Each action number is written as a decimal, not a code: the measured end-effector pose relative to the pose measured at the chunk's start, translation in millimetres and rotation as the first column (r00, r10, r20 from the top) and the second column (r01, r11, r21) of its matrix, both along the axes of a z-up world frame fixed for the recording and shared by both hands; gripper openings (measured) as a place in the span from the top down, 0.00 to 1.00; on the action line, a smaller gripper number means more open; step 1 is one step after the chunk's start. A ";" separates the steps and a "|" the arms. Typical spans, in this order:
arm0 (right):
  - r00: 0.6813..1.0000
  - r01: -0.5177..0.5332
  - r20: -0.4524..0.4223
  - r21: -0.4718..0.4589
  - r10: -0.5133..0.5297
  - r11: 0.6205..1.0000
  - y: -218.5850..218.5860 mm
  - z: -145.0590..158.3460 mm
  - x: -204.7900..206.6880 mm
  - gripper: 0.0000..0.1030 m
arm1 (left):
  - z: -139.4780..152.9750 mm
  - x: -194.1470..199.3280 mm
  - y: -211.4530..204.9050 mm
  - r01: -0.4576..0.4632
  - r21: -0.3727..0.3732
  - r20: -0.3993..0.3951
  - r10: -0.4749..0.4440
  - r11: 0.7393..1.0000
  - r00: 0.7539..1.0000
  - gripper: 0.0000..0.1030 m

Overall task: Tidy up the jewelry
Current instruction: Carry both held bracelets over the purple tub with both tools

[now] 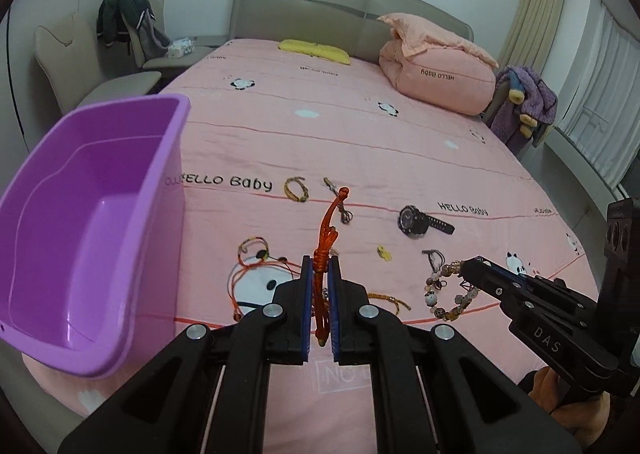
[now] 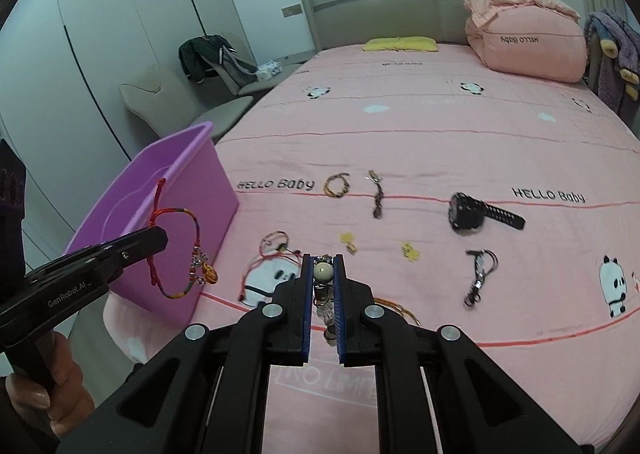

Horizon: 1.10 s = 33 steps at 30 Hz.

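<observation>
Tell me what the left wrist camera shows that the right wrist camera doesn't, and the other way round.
Only the left wrist view shows the beaded bracelet as a full loop hanging from the right gripper, and the bin's bare inside.

Only the right wrist view shows the red cord bracelet as a whole loop with its charms, hanging from the left gripper, plus a second yellow charm.

Both show the purple bin, the black watch, the braided ring bracelet and the pink bed sheet.
</observation>
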State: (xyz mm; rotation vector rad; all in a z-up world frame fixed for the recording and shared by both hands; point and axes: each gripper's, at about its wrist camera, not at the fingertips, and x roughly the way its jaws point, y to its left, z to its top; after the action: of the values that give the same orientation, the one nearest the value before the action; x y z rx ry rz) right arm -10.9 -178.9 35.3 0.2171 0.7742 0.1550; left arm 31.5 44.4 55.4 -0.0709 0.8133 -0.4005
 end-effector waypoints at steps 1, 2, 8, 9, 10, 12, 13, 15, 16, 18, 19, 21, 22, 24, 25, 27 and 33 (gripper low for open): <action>1.000 -0.017 0.013 0.001 0.017 1.000 8.1 6.4 4.1 0.91 | 6.2 2.5 7.4 -0.010 -0.005 0.008 0.010 1.000 1.000 0.93; 0.999 -0.038 0.027 0.007 0.037 0.999 17.5 13.2 9.1 0.91 | 13.0 5.6 16.2 -0.023 -0.009 0.018 0.023 1.000 1.000 0.93; 0.984 -0.154 0.096 0.041 0.150 0.987 74.6 47.2 43.2 0.91 | 39.0 27.3 75.6 -0.129 0.005 0.046 0.129 0.992 0.991 0.93; 0.980 -0.173 0.104 0.043 0.167 0.984 84.3 51.3 47.6 0.91 | 40.7 31.2 86.1 -0.150 0.010 0.047 0.149 0.989 0.988 0.93; 0.976 -0.193 0.112 0.046 0.187 0.980 95.9 55.2 53.9 0.91 | 42.2 36.4 99.9 -0.176 0.015 0.046 0.175 0.984 0.984 0.93; 0.968 -0.229 0.120 0.052 0.222 0.972 116.5 60.5 64.6 0.91 | 43.7 42.5 122.6 -0.214 0.027 0.047 0.213 0.976 0.976 0.93; 0.963 -0.247 0.123 0.053 0.239 0.967 127.0 62.8 69.1 0.91 | 43.5 44.6 132.4 -0.233 0.037 0.049 0.231 0.972 0.972 0.93; 0.955 -0.280 0.123 0.055 0.271 0.959 147.1 64.4 78.0 0.91 | 39.3 48.1 149.7 -0.265 0.054 0.043 0.263 0.963 0.964 0.93; 0.949 -0.300 0.119 0.059 0.292 0.952 159.0 63.9 83.4 0.91 | 35.5 50.7 159.2 -0.282 0.062 0.034 0.280 0.957 0.959 0.93; 0.941 -0.330 0.107 0.064 0.322 0.942 177.3 62.1 90.4 0.91 | 26.5 55.1 174.7 -0.310 0.080 0.013 0.310 0.947 0.951 0.93; 0.935 -0.348 0.099 0.065 0.341 0.935 188.1 59.8 94.9 0.91 | 22.8 56.0 179.7 -0.318 0.088 0.004 0.319 0.944 0.948 0.93; 0.925 -0.376 0.082 0.067 0.370 0.924 204.9 54.6 101.1 0.91 | 12.9 59.5 191.8 -0.336 0.103 -0.023 0.340 0.936 0.940 0.93; 0.920 -0.391 0.068 0.068 0.386 0.918 212.8 51.4 104.8 0.91 | 8.5 60.4 197.4 -0.343 0.108 -0.035 0.349 0.933 0.937 0.93; 0.909 -0.417 0.031 0.066 0.416 0.907 231.5 42.9 114.3 0.91 | -1.9 63.6 208.4 -0.361 0.120 -0.059 0.370 0.925 0.927 0.93; 0.905 -0.426 0.011 0.065 0.426 0.903 238.6 38.5 118.8 0.91 | -5.6 64.5 212.0 -0.369 0.124 -0.072 0.379 0.921 0.923 0.93; 0.896 -0.442 -0.029 0.058 0.444 0.895 250.3 30.5 126.5 0.91 | -15.5 68.5 220.3 -0.387 0.135 -0.112 0.402 0.912 0.909 0.92; 0.876 -0.460 -0.145 0.041 0.461 0.887 274.4 5.7 147.3 0.91 | -41.8 73.5 228.7 -0.391 0.183 -0.193 0.423 0.902 0.885 0.92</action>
State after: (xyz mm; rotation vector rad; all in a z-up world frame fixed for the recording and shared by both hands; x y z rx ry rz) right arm 136.5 95.5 41.0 0.0436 0.9692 0.6000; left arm 105.0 273.0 13.6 -0.1572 1.0252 0.0685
